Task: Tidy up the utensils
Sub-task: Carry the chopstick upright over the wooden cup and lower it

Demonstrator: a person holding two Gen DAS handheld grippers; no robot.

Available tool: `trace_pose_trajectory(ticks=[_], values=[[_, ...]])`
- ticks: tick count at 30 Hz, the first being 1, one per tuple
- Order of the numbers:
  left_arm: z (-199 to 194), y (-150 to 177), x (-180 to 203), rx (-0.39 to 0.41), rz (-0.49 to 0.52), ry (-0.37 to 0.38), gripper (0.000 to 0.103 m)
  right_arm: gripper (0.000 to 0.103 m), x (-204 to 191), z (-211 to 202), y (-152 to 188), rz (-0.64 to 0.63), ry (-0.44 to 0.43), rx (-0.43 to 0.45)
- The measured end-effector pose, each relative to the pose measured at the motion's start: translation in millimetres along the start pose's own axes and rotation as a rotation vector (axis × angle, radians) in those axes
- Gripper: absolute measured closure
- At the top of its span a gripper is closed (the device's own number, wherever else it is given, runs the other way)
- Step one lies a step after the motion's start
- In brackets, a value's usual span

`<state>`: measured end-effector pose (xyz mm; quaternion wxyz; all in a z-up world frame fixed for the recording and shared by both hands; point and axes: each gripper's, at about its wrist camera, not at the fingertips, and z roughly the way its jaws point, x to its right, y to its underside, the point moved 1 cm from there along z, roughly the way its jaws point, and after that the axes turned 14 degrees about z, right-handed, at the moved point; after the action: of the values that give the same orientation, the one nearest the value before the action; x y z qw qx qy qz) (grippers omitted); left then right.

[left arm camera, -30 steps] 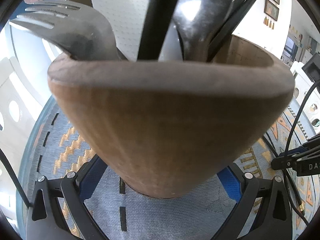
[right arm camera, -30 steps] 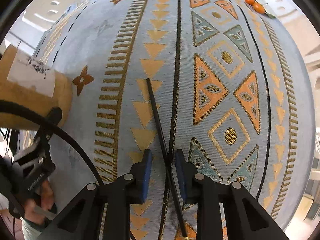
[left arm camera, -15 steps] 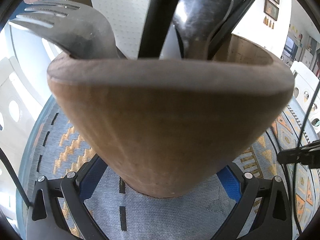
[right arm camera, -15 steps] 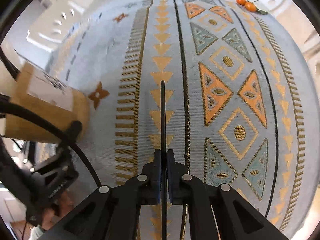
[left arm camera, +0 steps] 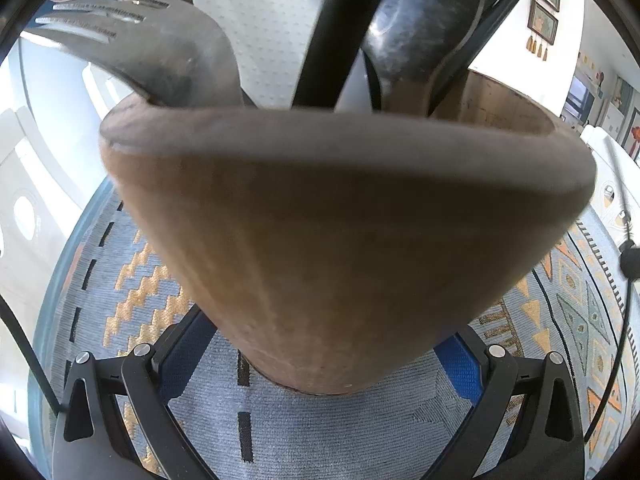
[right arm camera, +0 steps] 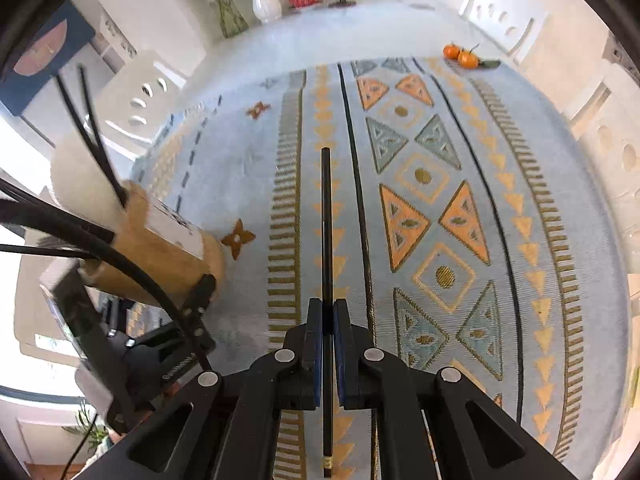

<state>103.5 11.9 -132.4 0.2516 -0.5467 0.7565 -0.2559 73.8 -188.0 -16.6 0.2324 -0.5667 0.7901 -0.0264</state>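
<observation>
Above the tablecloth | right gripper lifted, chopstick now clamped

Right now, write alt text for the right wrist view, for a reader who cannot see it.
The right gripper is shut on a thin black chopstick, held above a patterned blue tablecloth. At left, the left gripper reaches around a wooden utensil holder with black sticks in it. Two small oranges lie at the cloth's far edge.

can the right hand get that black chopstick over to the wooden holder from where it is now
Probably yes. The right gripper is shut on the black chopstick, lifted off the cloth. Nothing lies between it and the wooden holder, which the left gripper straddles, its mouth partly filled with utensils.
</observation>
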Motion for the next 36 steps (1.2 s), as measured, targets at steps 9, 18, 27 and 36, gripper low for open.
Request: trace_pose_trajectory(ticks=[9,18,27,36], values=[[-1.1,3.9,-10.1,0.001,-0.005,0.008,0.002,0.098,-2.8,-46.5,-20.4,0.115,-0.021,0.206],[-1.0,6.1,-21.9,0.000,-0.012,0.020,0.002,0.098,-12.4,-111.3,-61.1,0.211,-0.039,0.447],[-1.3,0.7,-24.9,-0.002,-0.013,0.022,0.002,0.098,-65.4,-151.8,-74.8,0.075,-0.096,0.546],[-1.3,0.7,-24.7,-0.002,-0.013,0.022,0.002,0.098,-106.4,-163.8,-62.8,-0.040,-0.187,0.558]])
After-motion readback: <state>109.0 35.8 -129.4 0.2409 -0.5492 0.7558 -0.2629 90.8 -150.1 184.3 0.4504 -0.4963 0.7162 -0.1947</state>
